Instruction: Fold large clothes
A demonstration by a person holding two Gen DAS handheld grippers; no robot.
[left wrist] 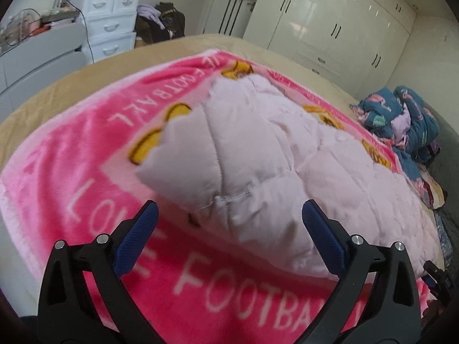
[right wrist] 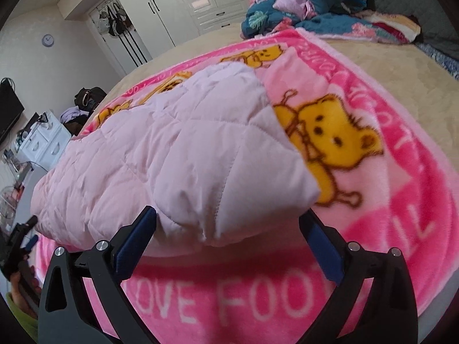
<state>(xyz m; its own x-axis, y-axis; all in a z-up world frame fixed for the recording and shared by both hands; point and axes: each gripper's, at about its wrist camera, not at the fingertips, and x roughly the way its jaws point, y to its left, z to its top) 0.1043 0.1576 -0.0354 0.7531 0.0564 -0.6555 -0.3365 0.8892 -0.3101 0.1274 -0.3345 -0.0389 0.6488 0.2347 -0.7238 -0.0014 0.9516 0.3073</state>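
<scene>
A pale pink quilted garment (left wrist: pixel 258 154) lies folded on a pink blanket with yellow bears and "LOVE FOOTBALL" lettering (left wrist: pixel 86 154), spread over a bed. My left gripper (left wrist: pixel 229 215) is open, its blue pads either side of the garment's near left corner, just short of it. In the right wrist view the same garment (right wrist: pixel 172 157) lies on the blanket (right wrist: pixel 387 200). My right gripper (right wrist: pixel 228 223) is open, its jaws flanking the garment's near right corner. The other gripper (right wrist: pixel 20 246) shows at the far left edge.
A pile of blue patterned bedding and clothes (left wrist: pixel 407 117) sits at the bed's far end (right wrist: pixel 309 3). White wardrobes (left wrist: pixel 330 20) line the wall. A white drawer unit (left wrist: pixel 109 23) and dark clothes heap (left wrist: pixel 163 23) stand beyond the beige mattress (left wrist: pixel 172 46).
</scene>
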